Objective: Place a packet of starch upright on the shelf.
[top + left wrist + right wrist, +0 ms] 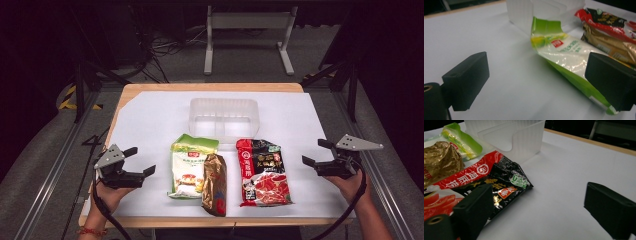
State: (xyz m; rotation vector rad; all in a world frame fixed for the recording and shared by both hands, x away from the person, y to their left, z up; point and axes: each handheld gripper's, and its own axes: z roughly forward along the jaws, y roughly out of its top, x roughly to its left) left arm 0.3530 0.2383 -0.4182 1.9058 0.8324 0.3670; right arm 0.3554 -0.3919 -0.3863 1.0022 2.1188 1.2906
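Three food packets lie side by side on the white sheet: a green and white packet (190, 165) (564, 52), a crumpled gold packet (215, 184) (441, 157), and a red and black packet (262, 172) (486, 177). Behind them stands a translucent plastic bin (223, 117) (524, 12) (509, 135). My left gripper (141, 160) (537, 82) hovers left of the green packet, open and holding nothing. To the right of the red packet, my right gripper (314, 152) (541, 207) is likewise open with nothing between its jaws.
The white sheet (150, 120) covers most of the wooden table (210, 87). A grey metal stand (247, 35) and cables lie on the floor beyond the table's far edge. Bare sheet spreads on both sides of the packets.
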